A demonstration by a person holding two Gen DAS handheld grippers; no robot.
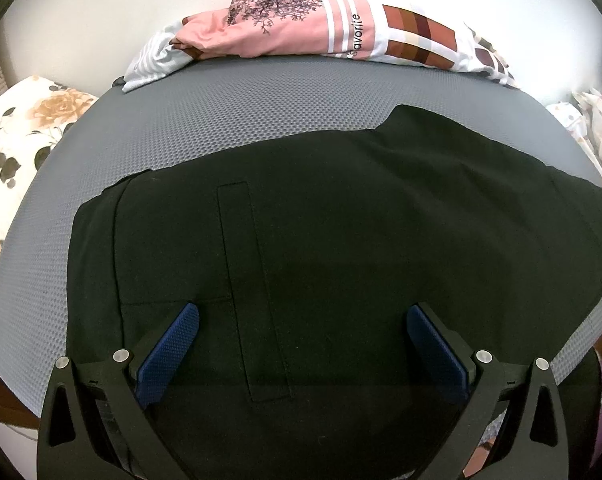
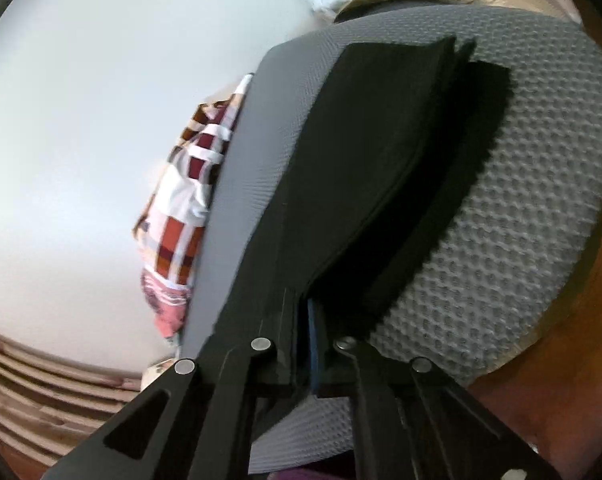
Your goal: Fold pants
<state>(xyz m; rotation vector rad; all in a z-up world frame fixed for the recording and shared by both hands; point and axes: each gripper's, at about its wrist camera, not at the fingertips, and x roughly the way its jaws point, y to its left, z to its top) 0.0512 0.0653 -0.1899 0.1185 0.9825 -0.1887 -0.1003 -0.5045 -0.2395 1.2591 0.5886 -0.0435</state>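
Right gripper point(image 2: 303, 336): clenched on the stacked edge of the pants point(image 2: 365, 152), lifting it off the grey mat point(image 2: 521, 220).
Left gripper point(image 1: 301, 344): released, fingers spread above the waist end.
Pants: flat along the mat.
Technique: carry layers together, squarely.
Room: bare mat beyond; patterned bedding point(image 1: 341, 28) at far edge.

Left wrist view: looked level and forward, close above the black pants point(image 1: 321, 240) on the grey mesh mat point(image 1: 221, 112). Right wrist view: rolled sideways, very near the pants' edge point(image 2: 361, 184). Shared: pants, mat point(image 2: 521, 220), patterned cloth pile point(image 1: 321, 24).
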